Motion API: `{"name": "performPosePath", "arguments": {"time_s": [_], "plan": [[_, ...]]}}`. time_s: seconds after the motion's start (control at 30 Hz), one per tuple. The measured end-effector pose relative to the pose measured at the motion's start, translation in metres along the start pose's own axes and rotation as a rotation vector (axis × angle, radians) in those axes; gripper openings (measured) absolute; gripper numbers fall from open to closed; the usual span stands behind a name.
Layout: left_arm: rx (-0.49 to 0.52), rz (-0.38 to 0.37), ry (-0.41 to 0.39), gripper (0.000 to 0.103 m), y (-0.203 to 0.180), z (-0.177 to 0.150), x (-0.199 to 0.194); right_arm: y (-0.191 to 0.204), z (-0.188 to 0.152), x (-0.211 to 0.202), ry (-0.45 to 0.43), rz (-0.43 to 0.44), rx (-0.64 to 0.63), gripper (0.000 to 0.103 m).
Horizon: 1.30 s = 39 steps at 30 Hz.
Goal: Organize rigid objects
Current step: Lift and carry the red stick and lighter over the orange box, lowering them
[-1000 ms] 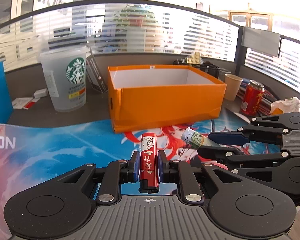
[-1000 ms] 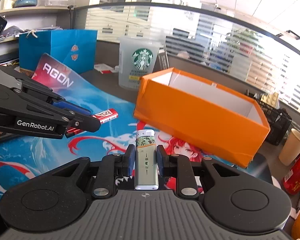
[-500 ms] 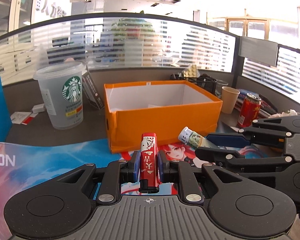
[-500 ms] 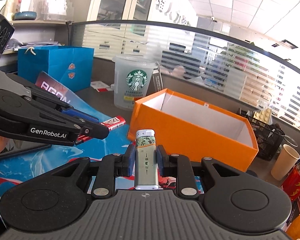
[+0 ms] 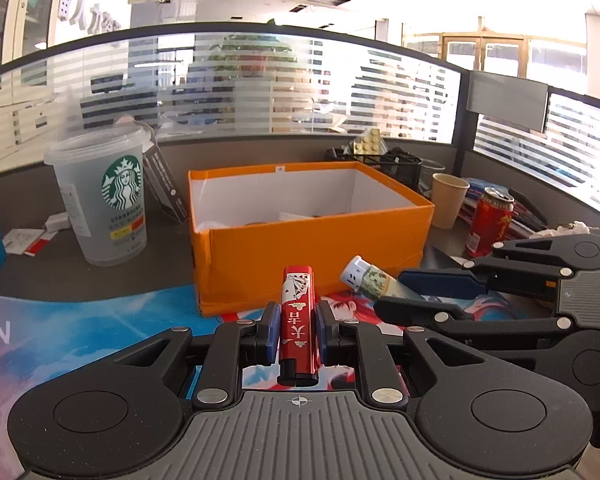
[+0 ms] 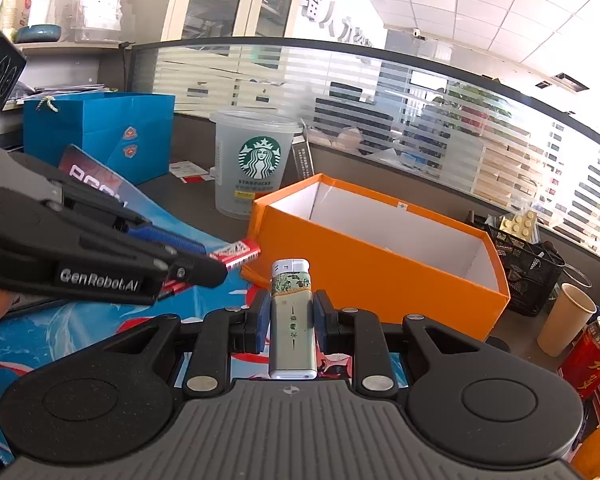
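Observation:
My left gripper (image 5: 298, 330) is shut on a red lighter (image 5: 298, 312) with playing-card print, held above the mat just in front of the open orange box (image 5: 312, 252). My right gripper (image 6: 290, 318) is shut on a white lighter (image 6: 291, 320) with a green-patterned band, also short of the orange box (image 6: 364, 268). The right gripper and its lighter (image 5: 366, 278) show at the right of the left wrist view. The left gripper and red lighter (image 6: 238, 254) show at the left of the right wrist view. Some items lie inside the box, mostly hidden.
A Starbucks cup (image 5: 108, 200) stands left of the box. A paper cup (image 5: 448, 200) and a red can (image 5: 490, 222) stand to its right, a black mesh basket (image 5: 384, 164) behind. A blue bag (image 6: 100, 136) stands far left. A printed mat (image 5: 80, 320) covers the desk front.
Both grippers have risen with their lighters still held and tilted up. The box now sits lower in both views and more of its inside shows.

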<state>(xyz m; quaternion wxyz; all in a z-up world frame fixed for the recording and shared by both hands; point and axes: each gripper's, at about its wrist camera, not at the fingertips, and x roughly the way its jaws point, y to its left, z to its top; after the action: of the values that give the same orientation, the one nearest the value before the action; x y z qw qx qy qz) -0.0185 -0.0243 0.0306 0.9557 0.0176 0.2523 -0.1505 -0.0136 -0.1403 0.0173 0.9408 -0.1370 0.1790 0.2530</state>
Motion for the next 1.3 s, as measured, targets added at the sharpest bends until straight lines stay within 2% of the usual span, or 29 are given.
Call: {"name": "performPosePath", "arguments": {"time_s": [0.43, 1.3], "plan": [[0.020, 0.010, -0.030, 0.017, 0.005, 0.032, 0.016, -0.017, 0.015, 0.006, -0.041, -0.036, 0.001, 0.021], [0.081, 0.003, -0.069, 0.017, -0.002, 0.106, 0.072, -0.080, 0.060, 0.026, -0.124, -0.110, -0.039, 0.021]]}}
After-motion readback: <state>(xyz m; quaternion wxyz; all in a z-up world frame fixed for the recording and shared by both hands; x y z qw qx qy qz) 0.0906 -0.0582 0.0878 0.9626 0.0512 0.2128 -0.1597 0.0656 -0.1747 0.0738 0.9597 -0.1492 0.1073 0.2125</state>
